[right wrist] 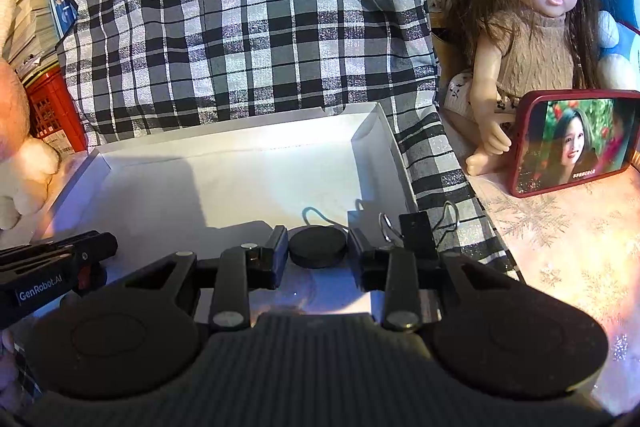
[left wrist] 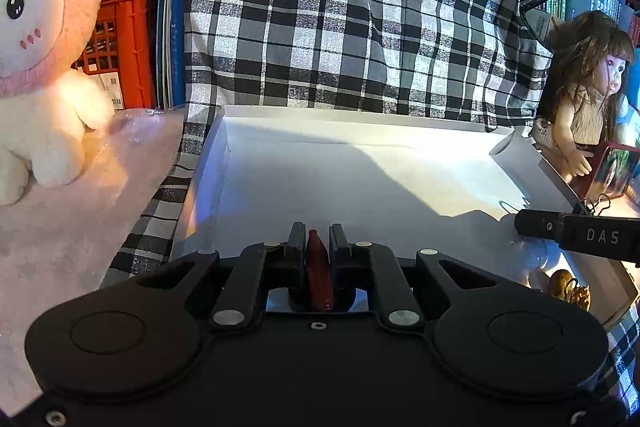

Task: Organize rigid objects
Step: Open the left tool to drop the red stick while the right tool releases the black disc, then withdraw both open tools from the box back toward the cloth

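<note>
We see the left gripper (left wrist: 318, 233) clamped on a thin red piece (left wrist: 319, 267) over the white box (left wrist: 360, 163); the right gripper (right wrist: 318, 241) stands slightly apart around a black disc (right wrist: 318, 247).

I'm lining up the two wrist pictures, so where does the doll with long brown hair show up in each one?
Left wrist view: the doll sits at the far right edge, beside the white box.
Right wrist view: the doll fills the upper right, behind the red phone.
Shared landmark: the checked cloth behind the box.
</note>
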